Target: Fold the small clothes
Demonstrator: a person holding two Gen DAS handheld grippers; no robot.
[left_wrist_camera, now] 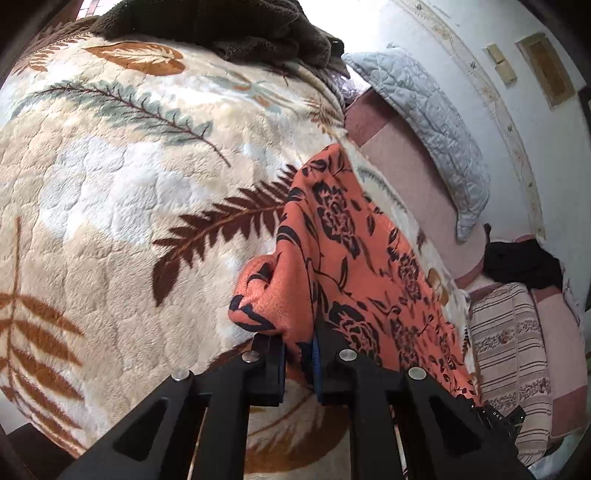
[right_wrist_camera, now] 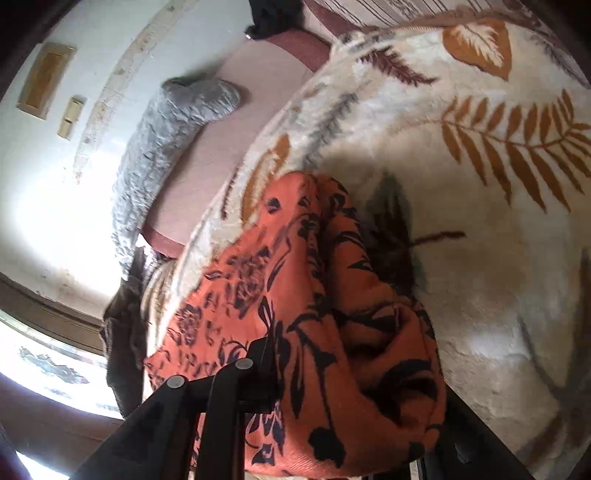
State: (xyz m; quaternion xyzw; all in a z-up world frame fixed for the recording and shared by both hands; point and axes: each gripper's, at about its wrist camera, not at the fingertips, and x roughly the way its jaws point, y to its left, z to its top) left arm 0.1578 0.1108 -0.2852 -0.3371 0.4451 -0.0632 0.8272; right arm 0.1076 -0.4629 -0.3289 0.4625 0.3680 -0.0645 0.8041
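An orange garment with a black flower print (left_wrist_camera: pixel 354 243) lies on a cream leaf-patterned fleece blanket (left_wrist_camera: pixel 110 192). Its near edge is lifted and folded into a roll. My left gripper (left_wrist_camera: pixel 298 350) is shut on that near edge, and the cloth runs up between the two black fingers. In the right wrist view the same garment (right_wrist_camera: pixel 332 295) is bunched up over my right gripper (right_wrist_camera: pixel 295 363). The left finger (right_wrist_camera: pixel 264 350) shows against the cloth, while the other finger is hidden under the folds. The jaws stand narrow with cloth pinched in them.
A dark brown plush heap (left_wrist_camera: pixel 221 26) sits at the blanket's far end. A grey quilted pillow (left_wrist_camera: pixel 428 122) lies on the pink sheet (left_wrist_camera: pixel 406 158) against the wall. A striped cloth (left_wrist_camera: pixel 506 354) and a black garment (left_wrist_camera: pixel 524 266) lie beyond the blanket's right edge.
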